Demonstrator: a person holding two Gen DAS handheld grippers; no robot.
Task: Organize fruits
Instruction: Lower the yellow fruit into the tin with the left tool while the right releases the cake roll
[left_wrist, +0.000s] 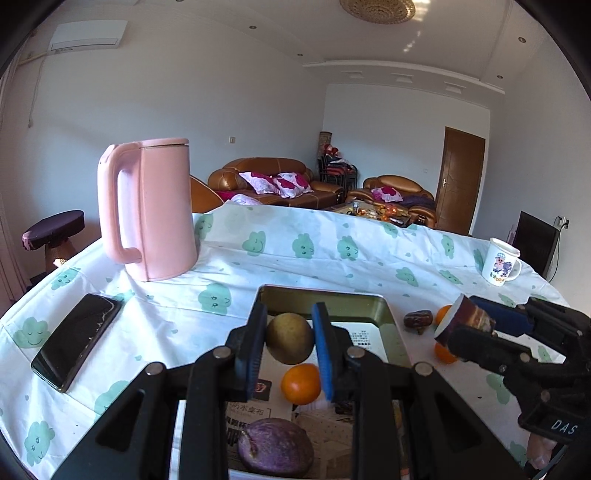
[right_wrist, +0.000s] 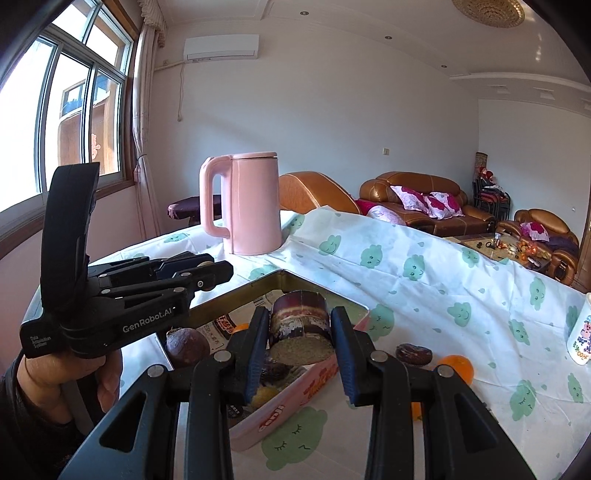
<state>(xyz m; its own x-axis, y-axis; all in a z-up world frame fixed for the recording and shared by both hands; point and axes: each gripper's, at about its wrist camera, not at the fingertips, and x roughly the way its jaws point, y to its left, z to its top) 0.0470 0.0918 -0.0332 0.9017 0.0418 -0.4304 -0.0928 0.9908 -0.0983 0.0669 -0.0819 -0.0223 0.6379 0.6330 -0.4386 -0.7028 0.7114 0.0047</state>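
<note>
Tin tray (right_wrist: 325, 295) seen directly ahead of and below right gripper (right_wrist: 300, 334). Cut brown chunk (right_wrist: 299, 325) clamped between its fingers, flat face tipped down, poised over tray's near corner. Left gripper (left_wrist: 289, 345) held open, empty, straddling pear (left_wrist: 290, 338) within tray.

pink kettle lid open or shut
Shut. The lid sits flat and level on top of the pink kettle, with only a thin seam under it in both wrist views. The kettle stands upright on the tablecloth.

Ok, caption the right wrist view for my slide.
Right hand-held gripper holds a cut sugarcane piece over the tin box of fruit, beside the pink kettle.
</note>
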